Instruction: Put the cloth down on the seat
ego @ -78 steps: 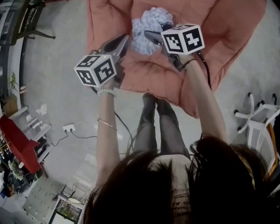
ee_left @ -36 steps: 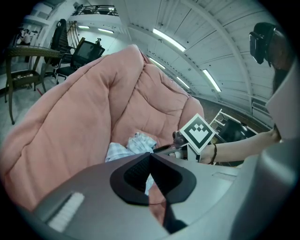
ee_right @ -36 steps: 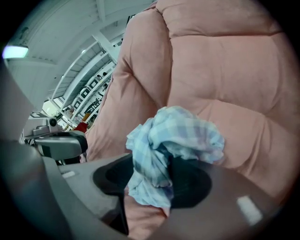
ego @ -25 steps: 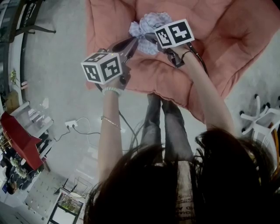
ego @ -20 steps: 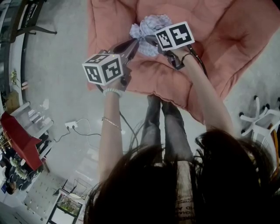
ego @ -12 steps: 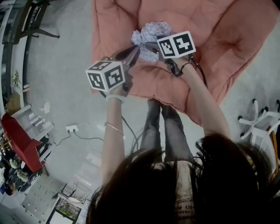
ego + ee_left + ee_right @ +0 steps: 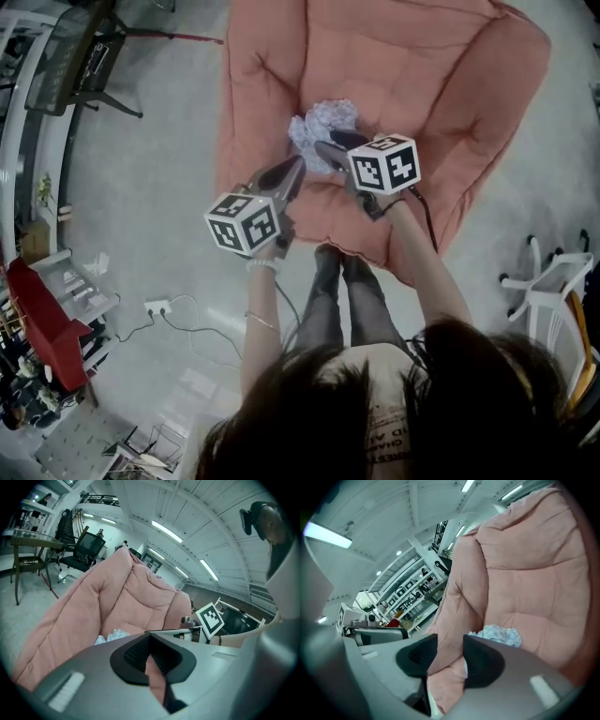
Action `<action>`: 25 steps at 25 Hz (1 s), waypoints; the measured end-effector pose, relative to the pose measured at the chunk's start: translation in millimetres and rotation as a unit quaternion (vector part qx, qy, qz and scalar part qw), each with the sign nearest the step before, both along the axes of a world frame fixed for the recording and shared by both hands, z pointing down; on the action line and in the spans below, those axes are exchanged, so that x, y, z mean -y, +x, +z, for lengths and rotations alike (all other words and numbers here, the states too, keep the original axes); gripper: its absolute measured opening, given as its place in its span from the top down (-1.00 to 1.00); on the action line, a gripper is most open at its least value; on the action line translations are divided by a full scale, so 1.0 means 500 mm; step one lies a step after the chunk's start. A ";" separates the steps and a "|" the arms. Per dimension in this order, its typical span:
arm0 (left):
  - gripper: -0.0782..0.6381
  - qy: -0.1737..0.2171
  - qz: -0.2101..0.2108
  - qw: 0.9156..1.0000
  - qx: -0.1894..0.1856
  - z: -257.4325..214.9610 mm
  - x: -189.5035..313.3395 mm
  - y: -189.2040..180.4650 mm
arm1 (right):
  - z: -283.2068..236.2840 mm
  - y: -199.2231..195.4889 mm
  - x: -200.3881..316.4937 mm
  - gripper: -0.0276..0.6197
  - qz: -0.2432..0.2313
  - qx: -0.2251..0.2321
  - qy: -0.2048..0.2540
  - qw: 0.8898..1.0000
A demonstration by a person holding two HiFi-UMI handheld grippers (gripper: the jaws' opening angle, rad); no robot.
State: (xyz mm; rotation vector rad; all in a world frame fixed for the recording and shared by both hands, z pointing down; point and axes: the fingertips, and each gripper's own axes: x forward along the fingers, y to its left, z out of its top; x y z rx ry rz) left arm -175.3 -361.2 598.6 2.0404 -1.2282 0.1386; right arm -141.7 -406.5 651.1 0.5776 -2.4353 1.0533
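Cloth lies bunched on seat, free of both tools; placing looks done. Left gripper: jaws together, empty. Right gripper: jaws part-open, have just been closing, nothing between. Next, I judge: draw both clear without snagging cloth.
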 end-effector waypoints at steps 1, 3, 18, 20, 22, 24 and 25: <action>0.79 0.005 -0.002 1.000 -0.001 -0.016 -0.004 0.002 | -0.021 0.003 -0.005 0.40 0.005 0.009 0.004 1.000; 0.79 0.013 -0.006 1.000 -0.003 -0.042 -0.010 0.008 | -0.056 0.010 -0.012 0.50 0.015 0.026 0.014 0.999; 0.79 0.082 0.005 0.996 -0.019 -0.268 -0.061 0.050 | -0.331 0.041 -0.091 0.59 0.033 0.078 0.087 0.993; 0.79 0.088 0.013 0.996 -0.016 -0.287 -0.069 0.056 | -0.356 0.046 -0.102 0.60 0.038 0.085 0.093 0.991; 0.79 0.093 0.022 0.995 -0.014 -0.303 -0.079 0.062 | -0.380 0.050 -0.112 0.62 0.043 0.092 0.099 0.990; 0.79 0.099 0.029 0.995 -0.011 -0.319 -0.088 0.068 | -0.402 0.053 -0.124 0.68 0.044 0.098 0.108 0.988; 0.79 0.103 0.032 0.994 -0.011 -0.326 -0.093 0.072 | -0.412 0.056 -0.130 0.73 0.044 0.099 0.113 0.988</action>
